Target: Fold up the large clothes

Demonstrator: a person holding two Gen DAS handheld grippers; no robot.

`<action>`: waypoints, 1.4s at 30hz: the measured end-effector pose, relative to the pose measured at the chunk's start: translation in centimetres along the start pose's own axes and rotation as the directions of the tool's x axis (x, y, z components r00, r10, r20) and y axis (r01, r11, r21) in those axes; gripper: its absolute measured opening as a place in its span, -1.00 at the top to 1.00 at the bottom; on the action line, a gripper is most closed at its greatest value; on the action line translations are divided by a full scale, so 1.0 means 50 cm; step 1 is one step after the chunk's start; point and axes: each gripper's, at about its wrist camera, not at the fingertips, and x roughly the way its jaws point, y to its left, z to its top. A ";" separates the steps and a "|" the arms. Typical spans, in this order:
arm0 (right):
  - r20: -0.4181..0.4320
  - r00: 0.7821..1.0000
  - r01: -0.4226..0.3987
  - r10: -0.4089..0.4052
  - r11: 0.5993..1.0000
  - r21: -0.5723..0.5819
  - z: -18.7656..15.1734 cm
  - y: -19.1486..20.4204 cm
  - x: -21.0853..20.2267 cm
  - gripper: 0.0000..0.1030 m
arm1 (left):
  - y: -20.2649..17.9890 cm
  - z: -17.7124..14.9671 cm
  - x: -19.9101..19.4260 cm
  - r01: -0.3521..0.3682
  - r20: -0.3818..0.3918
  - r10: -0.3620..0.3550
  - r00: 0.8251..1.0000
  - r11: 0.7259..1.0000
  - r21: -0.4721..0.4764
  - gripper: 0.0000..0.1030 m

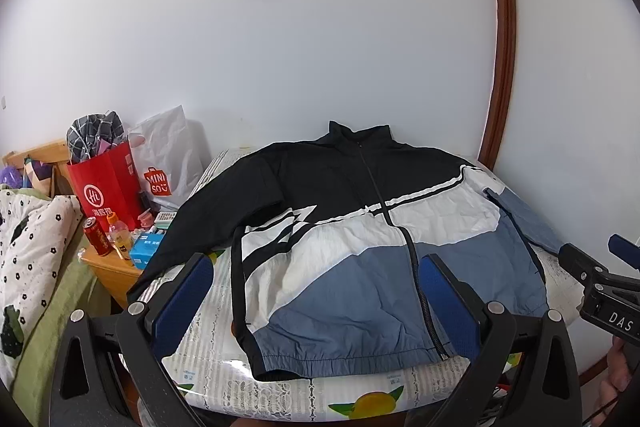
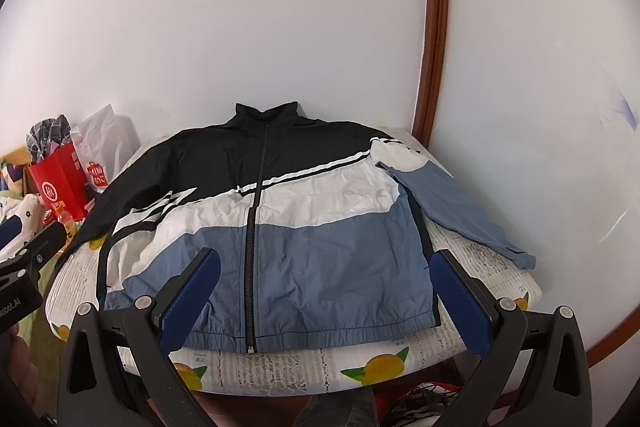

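A zipped jacket (image 1: 340, 247) (image 2: 280, 227) in black, white and blue lies flat, front up, on a small table with a lace and lemon-print cloth (image 1: 208, 339) (image 2: 480, 267). Its black sleeve (image 1: 180, 227) hangs off the left edge; the blue sleeve (image 2: 460, 211) lies along the right side. My left gripper (image 1: 316, 267) hovers open above the hem's left half, nothing between its blue pads. My right gripper (image 2: 326, 259) hovers open over the hem's right half, also holding nothing. Each gripper shows at the edge of the other's view.
A white wall stands just behind the table, with a brown wooden door frame (image 2: 434, 27) at the right. To the left, a nightstand (image 1: 116, 271) carries a red bag (image 1: 106, 187), a white bag (image 1: 168, 151), a can and a bottle. A bed with spotted bedding (image 1: 32, 247) is at far left.
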 end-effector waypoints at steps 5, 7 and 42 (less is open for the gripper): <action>0.001 1.000 0.000 0.000 1.000 0.000 0.002 0.000 -0.002 -1.00 | -0.004 -0.009 -0.002 0.007 -0.001 -0.007 1.000 1.000 0.001 -1.00; 0.001 1.000 -0.001 0.001 1.000 0.001 0.002 0.002 -0.003 -1.00 | -0.006 -0.010 -0.002 0.007 -0.003 -0.007 1.000 1.000 0.000 -1.00; 0.012 1.000 -0.006 0.006 1.000 0.008 0.002 -0.008 -0.013 -1.00 | -0.021 -0.017 0.001 0.019 -0.011 -0.019 1.000 1.000 -0.006 -1.00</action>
